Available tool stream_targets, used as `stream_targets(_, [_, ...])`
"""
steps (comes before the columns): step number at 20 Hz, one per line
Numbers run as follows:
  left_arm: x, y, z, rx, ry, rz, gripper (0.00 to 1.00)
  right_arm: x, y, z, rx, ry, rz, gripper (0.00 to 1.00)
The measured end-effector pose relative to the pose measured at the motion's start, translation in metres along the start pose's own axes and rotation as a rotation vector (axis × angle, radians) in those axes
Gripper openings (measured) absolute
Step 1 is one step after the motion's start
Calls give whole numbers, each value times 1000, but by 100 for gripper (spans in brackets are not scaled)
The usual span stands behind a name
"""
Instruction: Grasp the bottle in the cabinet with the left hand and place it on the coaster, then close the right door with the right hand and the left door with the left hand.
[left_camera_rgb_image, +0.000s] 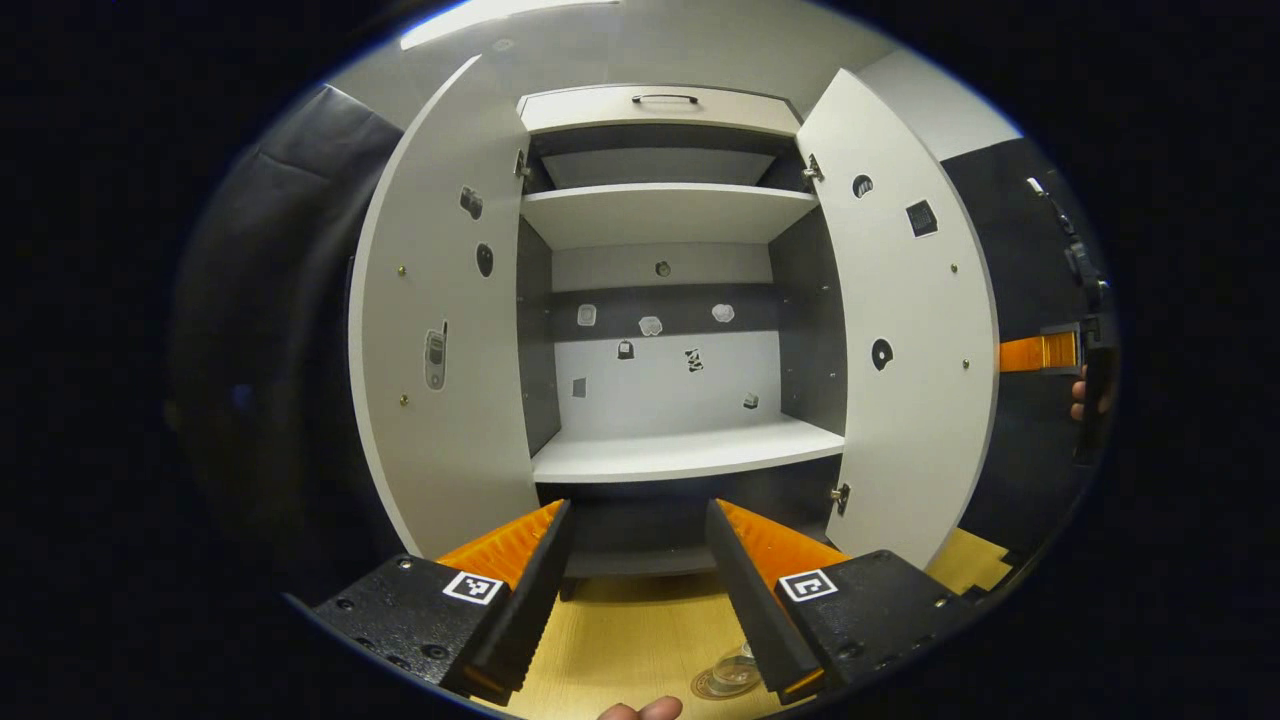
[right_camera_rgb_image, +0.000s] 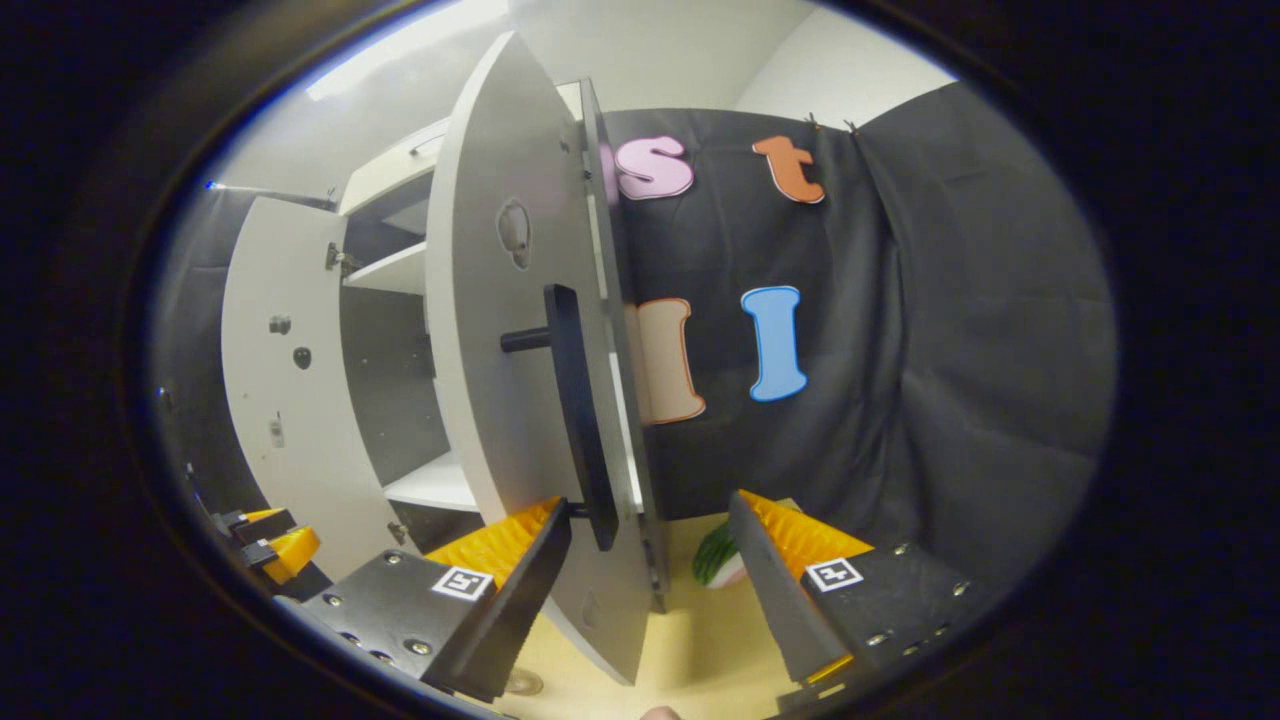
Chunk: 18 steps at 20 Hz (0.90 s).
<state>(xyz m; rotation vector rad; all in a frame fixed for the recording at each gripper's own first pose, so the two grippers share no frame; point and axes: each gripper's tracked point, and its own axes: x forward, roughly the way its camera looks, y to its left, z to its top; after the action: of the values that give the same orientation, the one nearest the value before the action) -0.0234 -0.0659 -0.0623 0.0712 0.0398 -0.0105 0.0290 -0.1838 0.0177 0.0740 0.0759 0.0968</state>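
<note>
Two cabinet doors (left_camera_rgb_image: 440, 330) stand open; both grippers (left_camera_rgb_image: 640, 600) gape wide; one bottle (left_camera_rgb_image: 735, 672), seemingly on its coaster (left_camera_rgb_image: 712, 688).

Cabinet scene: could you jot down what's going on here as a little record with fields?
cabinet: both doors open, shelves bare
left door: swung wide open
right door: open, its handle just ahead of the right gripper
bottle: clear, standing on the coaster on the wooden table
left gripper: open, facing the cabinet, holding nothing
right gripper: open, fingers either side of the right door's edge
</note>
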Motion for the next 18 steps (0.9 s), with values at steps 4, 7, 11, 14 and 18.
stream_targets(4, [-7, 12, 2, 4, -3, 19, 85, 8, 29, -5, 2, 7, 62, 98])
stream_targets(7, [-10, 24, 2, 4, -5, 39, 85, 15, 51, -9, 0, 5, 94, 98])
stream_targets(11, [-14, 44, 3, -3, -8, 73, 85, 24, 70, -13, 17, 11, 115, 98])
stream_targets(14, [-19, 55, 4, -16, -10, 79, 85, 30, 85, -13, 26, 9, 123, 98])
stream_targets(18, [-24, 70, 8, -14, -18, 94, 85, 44, 107, -15, -10, -4, 132, 100])
